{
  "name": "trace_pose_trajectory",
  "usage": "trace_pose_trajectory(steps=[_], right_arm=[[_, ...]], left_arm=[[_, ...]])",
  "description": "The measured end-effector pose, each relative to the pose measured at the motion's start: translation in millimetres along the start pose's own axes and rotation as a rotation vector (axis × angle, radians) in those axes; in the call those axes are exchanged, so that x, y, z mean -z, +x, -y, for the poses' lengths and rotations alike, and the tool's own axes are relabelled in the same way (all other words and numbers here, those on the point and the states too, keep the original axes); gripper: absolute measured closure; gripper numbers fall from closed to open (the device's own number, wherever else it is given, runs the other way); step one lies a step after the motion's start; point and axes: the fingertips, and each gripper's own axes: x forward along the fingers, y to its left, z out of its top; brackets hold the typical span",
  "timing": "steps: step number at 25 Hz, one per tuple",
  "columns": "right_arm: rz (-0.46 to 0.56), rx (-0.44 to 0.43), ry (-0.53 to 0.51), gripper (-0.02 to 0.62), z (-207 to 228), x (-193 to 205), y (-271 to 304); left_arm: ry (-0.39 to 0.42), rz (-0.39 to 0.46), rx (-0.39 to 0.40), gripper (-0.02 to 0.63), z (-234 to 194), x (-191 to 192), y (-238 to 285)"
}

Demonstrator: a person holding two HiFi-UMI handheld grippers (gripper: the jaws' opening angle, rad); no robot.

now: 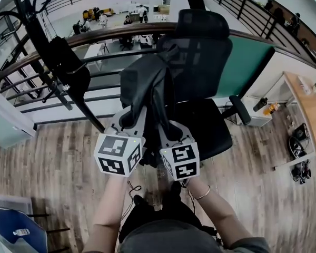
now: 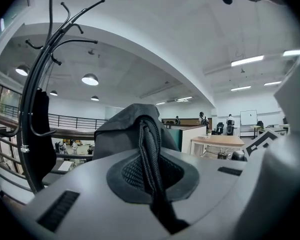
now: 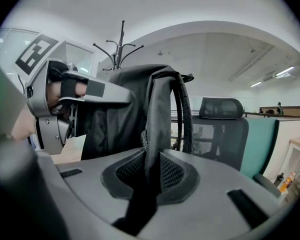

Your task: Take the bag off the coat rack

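Note:
I hold a dark grey bag point(image 1: 147, 83) in the air over an office chair, clear of the black coat rack point(image 1: 39, 41) at the left. My left gripper point(image 1: 127, 123) is shut on a mesh strap point(image 2: 150, 154) of the bag point(image 2: 125, 129). Close beside it, my right gripper point(image 1: 167, 129) is shut on another mesh strap point(image 3: 152, 144), with the bag point(image 3: 120, 109) rising in front of it. The left gripper point(image 3: 65, 101) also shows in the right gripper view. The coat rack point(image 2: 40, 84) stands to the left of the bag, apart from it.
A black garment or bag point(image 1: 68, 67) still hangs on the rack. A black mesh office chair point(image 1: 200, 57) stands right under and behind the held bag. A railing point(image 1: 95, 36) runs behind both. A desk point(image 1: 305, 109) is at the right, on wooden floor.

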Motion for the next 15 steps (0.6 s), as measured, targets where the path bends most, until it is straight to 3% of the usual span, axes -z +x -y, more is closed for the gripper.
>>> trace_pose_trajectory(steps=[15], right_arm=[[0.017,0.176,0.07,0.541,141,9,-37]], left_arm=[[0.033,-0.001,0.182,0.58,99,-15,116]])
